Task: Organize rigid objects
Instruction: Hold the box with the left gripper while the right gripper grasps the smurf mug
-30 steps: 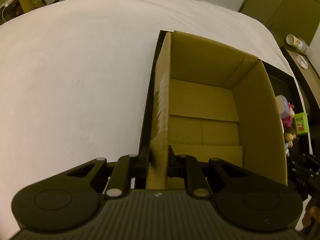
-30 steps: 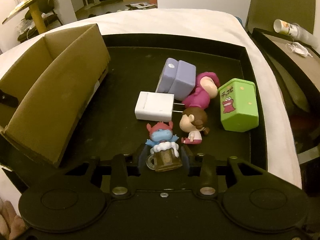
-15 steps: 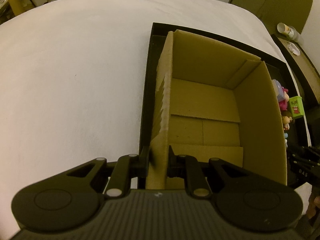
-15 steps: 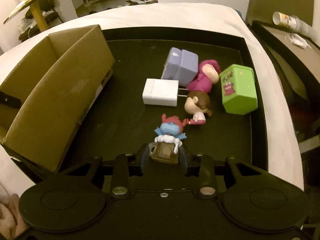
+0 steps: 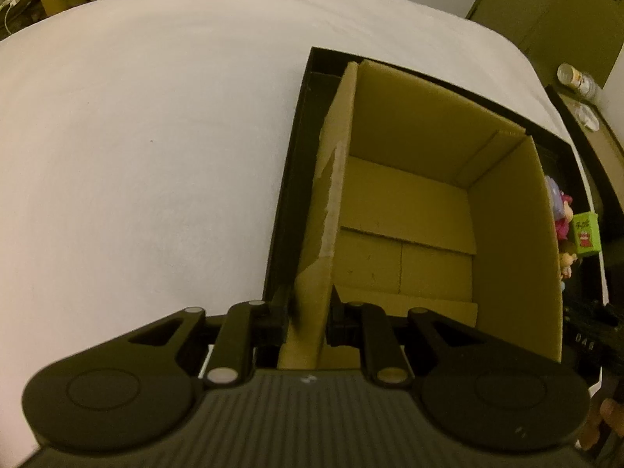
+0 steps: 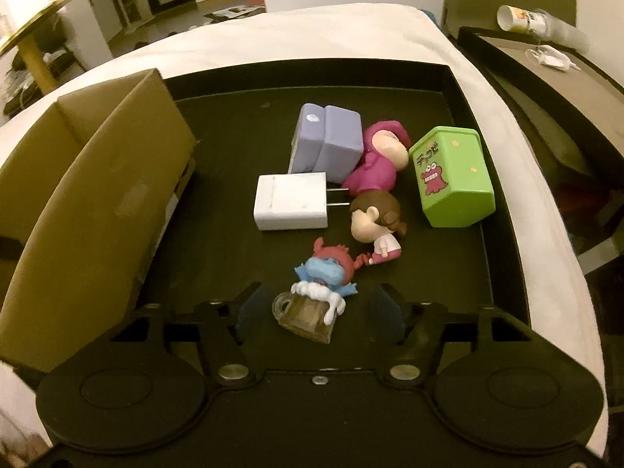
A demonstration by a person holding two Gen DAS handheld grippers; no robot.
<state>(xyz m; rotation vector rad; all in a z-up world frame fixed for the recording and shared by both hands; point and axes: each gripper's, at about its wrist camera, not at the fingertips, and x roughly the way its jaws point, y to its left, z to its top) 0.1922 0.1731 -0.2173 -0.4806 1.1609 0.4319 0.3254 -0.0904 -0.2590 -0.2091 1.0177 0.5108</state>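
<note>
An open cardboard box [image 5: 409, 214] stands in the left part of a black tray [image 6: 312, 78]. My left gripper [image 5: 310, 312] is shut on the box's near left wall. On the tray floor lie a white charger plug [image 6: 290, 201], a purple block [image 6: 327, 142], a magenta figure [image 6: 378, 167], a brown-haired figure [image 6: 376, 222] and a green box [image 6: 452, 179]. A small blue figure with a beer mug [image 6: 323, 273] lies tipped between the jaws of my right gripper [image 6: 318, 306]. These jaws are opening and the pads stand clear of it.
The tray rests on a white sheet [image 5: 156, 136]. To the right stands a dark side table [image 6: 546, 78] with a tipped cup [image 6: 522, 19] on it. The cardboard box's right wall [image 6: 97, 202] rises left of the right gripper.
The right gripper's jaws have spread and let go of the mug figure, which now lies on the tray. The left gripper still clamps the box wall.
</note>
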